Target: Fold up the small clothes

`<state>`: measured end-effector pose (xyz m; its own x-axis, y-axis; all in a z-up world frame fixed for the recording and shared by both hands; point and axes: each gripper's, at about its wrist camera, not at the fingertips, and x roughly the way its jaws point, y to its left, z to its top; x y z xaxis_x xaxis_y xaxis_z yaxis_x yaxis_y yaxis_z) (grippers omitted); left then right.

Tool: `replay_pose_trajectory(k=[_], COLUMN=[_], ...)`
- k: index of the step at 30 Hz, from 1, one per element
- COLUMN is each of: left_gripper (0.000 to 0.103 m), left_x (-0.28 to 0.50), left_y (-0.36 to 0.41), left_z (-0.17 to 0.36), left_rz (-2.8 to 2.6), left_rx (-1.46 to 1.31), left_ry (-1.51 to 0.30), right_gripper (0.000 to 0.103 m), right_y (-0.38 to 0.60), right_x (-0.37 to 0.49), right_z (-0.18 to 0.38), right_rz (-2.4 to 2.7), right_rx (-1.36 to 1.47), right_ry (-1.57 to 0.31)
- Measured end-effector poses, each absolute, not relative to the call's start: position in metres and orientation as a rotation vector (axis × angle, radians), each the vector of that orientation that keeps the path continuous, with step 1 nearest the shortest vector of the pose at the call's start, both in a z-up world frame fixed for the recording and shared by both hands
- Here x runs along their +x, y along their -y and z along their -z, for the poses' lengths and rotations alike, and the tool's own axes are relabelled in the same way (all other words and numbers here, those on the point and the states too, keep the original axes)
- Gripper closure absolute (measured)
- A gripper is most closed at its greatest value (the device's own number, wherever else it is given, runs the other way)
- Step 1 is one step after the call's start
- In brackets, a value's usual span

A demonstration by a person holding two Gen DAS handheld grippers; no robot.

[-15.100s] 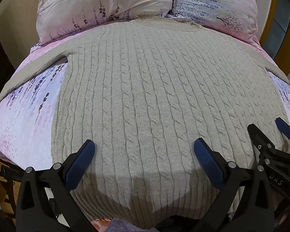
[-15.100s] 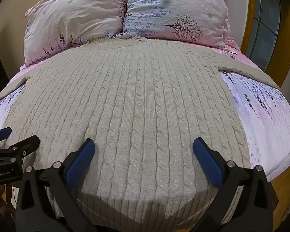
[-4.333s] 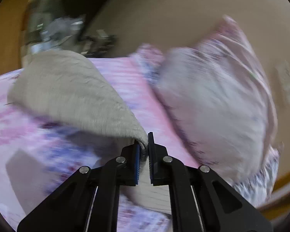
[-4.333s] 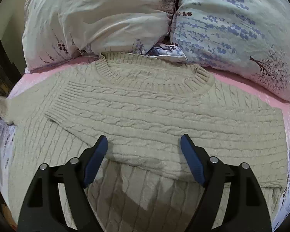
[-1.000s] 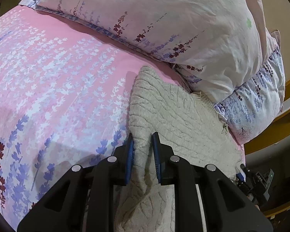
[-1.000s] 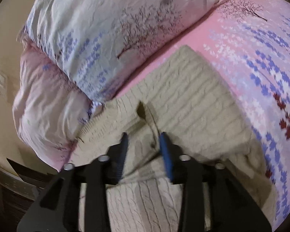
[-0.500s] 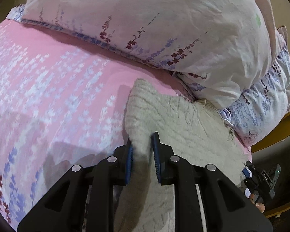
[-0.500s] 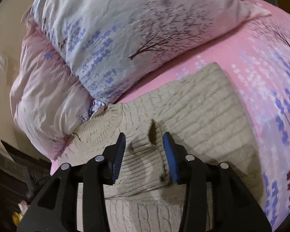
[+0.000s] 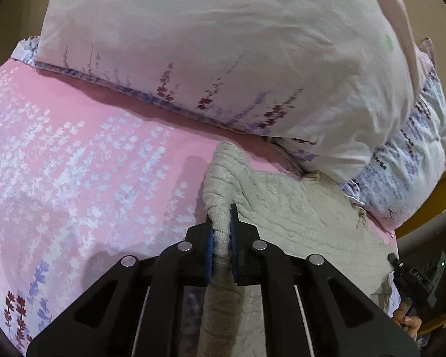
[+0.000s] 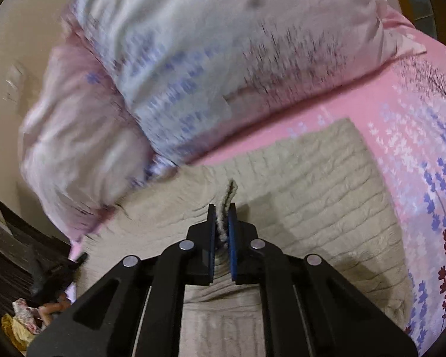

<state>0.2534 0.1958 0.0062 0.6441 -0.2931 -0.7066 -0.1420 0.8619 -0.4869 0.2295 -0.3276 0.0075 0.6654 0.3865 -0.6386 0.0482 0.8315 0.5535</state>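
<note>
Nearest in the left wrist view, the left gripper (image 9: 221,238) has its jaws pressed together on a bunched ridge of the cable-knit sweater (image 9: 297,214), taken at the garment's left edge near the shoulder. In the right wrist view the right gripper (image 10: 222,232) pinches a thinner upright pleat of the same knit, close to the ribbed neckline, though motion blur makes the exact spot hard to fix.

The sweater lies flat on the pink floral bedsheet (image 9: 83,160), its upper part already doubled into a band. It looks thick, soft and fairly heavy for clothing: the knit will sag and stretch between two holds, and its grippy texture should keep it from sliding out of the blue pads. Holds at the two top corners, through every layer, would likely carry the fold evenly; a pinch of only the top layer risks peeling it apart.

Beyond the sweater, its collar end sits just beside the pale floral pillows (image 9: 223,53) stacked at the head of the bed.
</note>
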Motion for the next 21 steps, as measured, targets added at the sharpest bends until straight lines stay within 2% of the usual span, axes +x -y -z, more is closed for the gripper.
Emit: replay_pose_trajectory(k=[2,5,6,10,11,12,14,19,20,21], left_gripper=[0.095,0.094,0.093,0.09,0.09,0.09,0.09,0.083,0.083,0.083], left_x=[0.255,0.251,0.249,0.243,0.242,0.24,0.233,0.205,0.199,0.195], left_y=[-0.194,-0.194,-0.196,-0.198,-0.198,-0.198,-0.201,-0.209,-0.209,-0.209], left_z=[-0.001,0.001,0.0,-0.003,-0.003,-0.003,-0.003,-0.008,-0.007,-0.007], left_rz=[0.083,0.095,0.107,0.115,0.115,0.116,0.129,0.156,0.167,0.171], left_rx=[-0.538,-0.547,-0.564,-0.579,-0.575,-0.573,-0.586,-0.59,-0.59,-0.59], left_ry=[-0.892,-0.887,-0.885,-0.887,-0.89,-0.894,-0.898,-0.907,-0.914,-0.921], right_gripper=[0.084,0.067,0.064,0.064,0.071,0.087,0.093,0.093,0.084,0.083], right_y=[0.328,0.339,0.341,0.344,0.342,0.339,0.337,0.337,0.335,0.333], right_x=[0.232,0.221,0.216,0.201,0.2,0.199,0.195,0.186,0.186,0.184], right_z=[0.001,-0.001,-0.004,-0.002,0.0,0.004,0.008,0.002,0.001,-0.001], right_rz=[-0.177,-0.18,-0.179,-0.216,-0.226,-0.24,-0.245,-0.231,-0.211,-0.18], right_rx=[0.564,0.6,0.596,0.585,0.585,0.579,0.564,0.553,0.527,0.503], right_ry=[-0.888,-0.874,-0.867,-0.889,-0.9,-0.914,-0.913,-0.89,-0.895,-0.885])
